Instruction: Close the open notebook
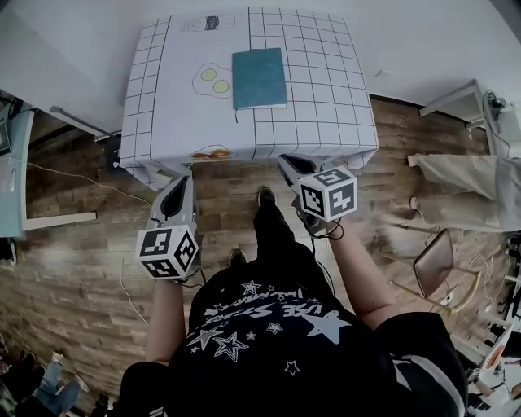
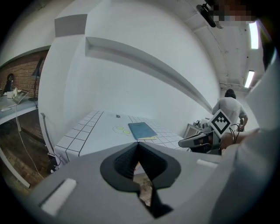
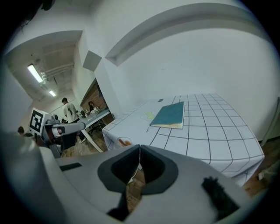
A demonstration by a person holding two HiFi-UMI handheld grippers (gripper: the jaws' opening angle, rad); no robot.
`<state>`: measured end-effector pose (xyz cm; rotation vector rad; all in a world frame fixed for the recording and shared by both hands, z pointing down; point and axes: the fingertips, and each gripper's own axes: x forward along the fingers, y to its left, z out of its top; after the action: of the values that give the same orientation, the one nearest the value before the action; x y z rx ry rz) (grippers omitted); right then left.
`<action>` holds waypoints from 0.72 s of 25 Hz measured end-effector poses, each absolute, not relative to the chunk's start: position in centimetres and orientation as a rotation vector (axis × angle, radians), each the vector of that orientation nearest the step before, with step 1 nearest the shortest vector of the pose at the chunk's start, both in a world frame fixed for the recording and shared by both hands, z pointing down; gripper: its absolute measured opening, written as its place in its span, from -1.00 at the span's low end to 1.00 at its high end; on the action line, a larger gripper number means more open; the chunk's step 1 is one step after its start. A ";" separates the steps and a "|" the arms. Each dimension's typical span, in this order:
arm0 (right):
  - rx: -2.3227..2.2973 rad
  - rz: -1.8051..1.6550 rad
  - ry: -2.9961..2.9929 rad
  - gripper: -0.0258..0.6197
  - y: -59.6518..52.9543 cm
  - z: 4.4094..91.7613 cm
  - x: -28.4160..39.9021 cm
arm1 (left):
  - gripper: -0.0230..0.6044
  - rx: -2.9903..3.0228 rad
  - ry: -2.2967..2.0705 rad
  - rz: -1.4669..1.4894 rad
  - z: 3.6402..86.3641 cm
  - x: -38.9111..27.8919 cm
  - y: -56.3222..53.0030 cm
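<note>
A teal notebook (image 1: 259, 77) lies shut and flat on the white grid-patterned table (image 1: 326, 122), near its middle. It also shows in the left gripper view as the notebook (image 2: 141, 130) and in the right gripper view as the notebook (image 3: 169, 114). My left gripper (image 1: 173, 186) hangs below the table's near edge, left of the person's legs, its jaws together and empty. My right gripper (image 1: 286, 165) is at the near edge on the right, also shut with nothing in it. Both are well short of the notebook.
The tablecloth carries printed pictures: fried eggs (image 1: 213, 80) left of the notebook, a can (image 1: 207, 24) at the far edge, a croissant (image 1: 212, 152) at the near edge. A wooden floor surrounds the table. White furniture (image 1: 468, 171) and a chair (image 1: 435, 261) stand on the right.
</note>
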<state>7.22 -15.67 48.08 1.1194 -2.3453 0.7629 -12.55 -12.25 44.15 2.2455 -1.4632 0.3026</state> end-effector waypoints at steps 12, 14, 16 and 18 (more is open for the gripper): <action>1.232 0.749 -2.368 -0.87 -5.6 44.9 6.2 | -0.90 2.350 -1.419 0.219 41.7 -14.2 -4.1; 1.253 0.746 -2.367 -0.87 -3.8 44.6 6.5 | -0.90 2.372 -1.405 0.208 41.4 -14.0 -2.9; 1.273 0.736 -2.366 -0.87 -2.1 44.2 6.8 | -0.90 2.393 -1.386 0.203 41.0 -13.7 -1.6; 1.293 0.725 -2.371 -0.87 -0.7 43.7 7.2 | -0.90 2.411 -1.367 0.205 40.7 -13.2 -0.4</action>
<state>7.21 -0.67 43.65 1.2930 -2.3708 0.7254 -13.19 -0.40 40.68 2.4114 -1.3666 0.2049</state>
